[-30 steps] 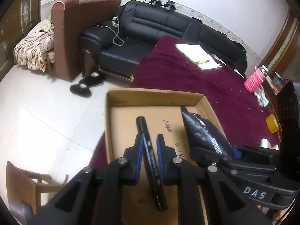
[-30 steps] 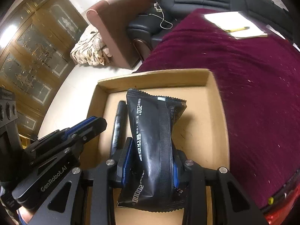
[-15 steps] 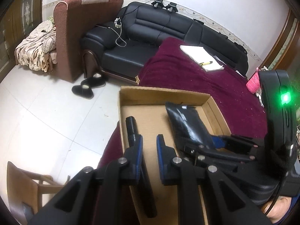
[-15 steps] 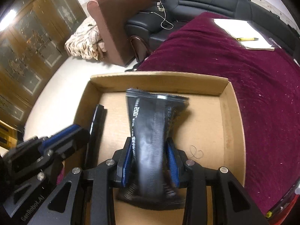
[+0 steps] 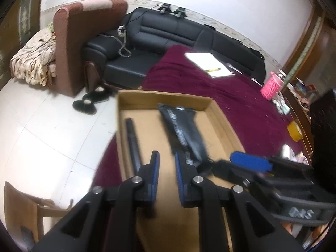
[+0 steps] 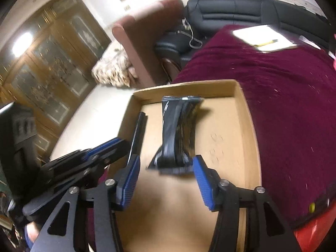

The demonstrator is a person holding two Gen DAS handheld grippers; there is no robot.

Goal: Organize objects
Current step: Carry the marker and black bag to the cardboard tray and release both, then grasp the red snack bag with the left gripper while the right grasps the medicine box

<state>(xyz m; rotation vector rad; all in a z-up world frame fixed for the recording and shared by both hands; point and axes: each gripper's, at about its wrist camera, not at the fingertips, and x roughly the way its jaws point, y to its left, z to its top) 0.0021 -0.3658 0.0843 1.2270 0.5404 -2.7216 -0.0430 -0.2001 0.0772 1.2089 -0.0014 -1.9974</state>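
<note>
Right claw (image 6: pixel 166 180) opening, clear of black packet (image 6: pixel 178 134); left claw (image 5: pixel 167 157) pressed together, empty

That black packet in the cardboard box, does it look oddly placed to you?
A little. The black packet lies bowed and crumpled in the cardboard box, its near end humped up, just ahead of the opening right gripper. The black pen lies flat beside it.

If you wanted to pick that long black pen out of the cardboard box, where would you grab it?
Probably around the middle of the black pen, coming from above with the jaws across its narrow width. It lies flat along the left wall of the cardboard box, so the pad on that side has little room; the black pouch lies clear of it.
</note>
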